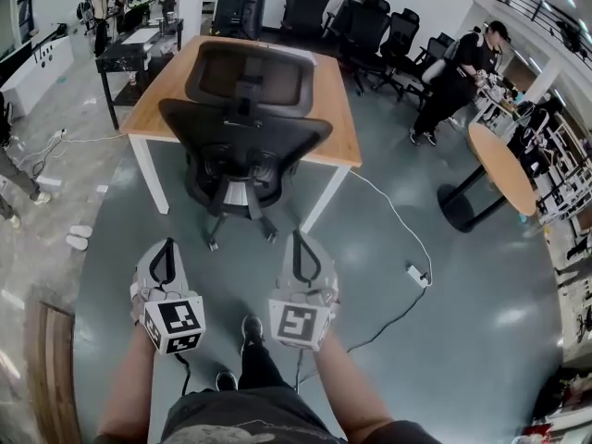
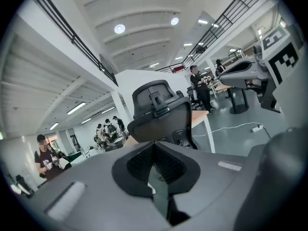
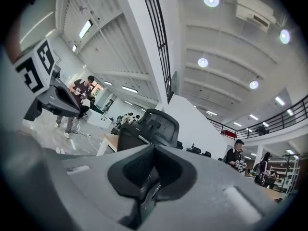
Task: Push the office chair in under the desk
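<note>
Far out to the left of the left gripper (image 1: 167,246), a pair of pale slippers (image 1: 78,237) lies on the grey floor. The left gripper itself is clenched, jaws pressed together with nothing between them, and its own view confirms it: the two dark pads meet in one seam. Straight ahead of both grippers stands the office chair (image 1: 245,128), black, its mesh back and headrest turned toward them. It touches neither gripper and sits well clear of both. Its wheeled base rests at the near edge of the wooden desk (image 1: 155,102), between the two white near legs. How far the seat reaches under the top I cannot tell. From the left gripper view the chair (image 2: 161,110) rises just above the closed jaws, with the desk (image 2: 200,118) showing to its right. Between the two grippers and below them, the person's dark shoes (image 1: 251,329) are planted on the floor. Now the right gripper (image 1: 298,240): level with its partner, also clenched and empty, the chair (image 3: 153,125) dead ahead in its own view. Beyond it to the right a white power strip (image 1: 418,275) lies on its cable. Farther right stands a round table (image 1: 504,165), with a person in black (image 1: 457,77) behind it.
</note>
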The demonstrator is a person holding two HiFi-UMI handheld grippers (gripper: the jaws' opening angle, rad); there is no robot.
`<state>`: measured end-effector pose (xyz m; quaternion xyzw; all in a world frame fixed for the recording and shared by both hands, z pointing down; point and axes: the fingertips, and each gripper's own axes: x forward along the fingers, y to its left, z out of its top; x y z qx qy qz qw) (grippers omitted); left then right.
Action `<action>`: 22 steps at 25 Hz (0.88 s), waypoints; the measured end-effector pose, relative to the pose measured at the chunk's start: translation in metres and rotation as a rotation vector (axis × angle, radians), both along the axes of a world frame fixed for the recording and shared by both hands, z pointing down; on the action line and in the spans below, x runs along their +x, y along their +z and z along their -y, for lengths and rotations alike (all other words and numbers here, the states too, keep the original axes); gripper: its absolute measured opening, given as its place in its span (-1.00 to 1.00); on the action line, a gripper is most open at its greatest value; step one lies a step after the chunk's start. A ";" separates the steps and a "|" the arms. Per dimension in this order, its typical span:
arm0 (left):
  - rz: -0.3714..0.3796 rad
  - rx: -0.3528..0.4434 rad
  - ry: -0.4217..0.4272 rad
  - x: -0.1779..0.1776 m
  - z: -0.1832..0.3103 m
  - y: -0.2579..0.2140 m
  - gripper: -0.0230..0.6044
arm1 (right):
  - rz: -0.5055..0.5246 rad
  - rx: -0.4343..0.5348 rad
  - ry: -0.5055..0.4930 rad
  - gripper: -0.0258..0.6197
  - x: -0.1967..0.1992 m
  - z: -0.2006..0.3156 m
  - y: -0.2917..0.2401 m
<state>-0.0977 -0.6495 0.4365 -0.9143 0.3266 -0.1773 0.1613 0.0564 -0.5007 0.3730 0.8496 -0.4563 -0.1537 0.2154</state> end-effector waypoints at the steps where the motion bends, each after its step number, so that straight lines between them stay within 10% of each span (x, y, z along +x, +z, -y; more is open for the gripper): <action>1: -0.016 -0.022 0.011 -0.006 -0.005 0.002 -0.87 | 0.003 -0.003 -0.009 -0.94 -0.010 -0.006 0.001; 22: -0.068 -0.119 0.065 -0.003 -0.128 0.009 -0.87 | 0.068 -0.011 -0.071 -0.95 -0.040 -0.106 0.002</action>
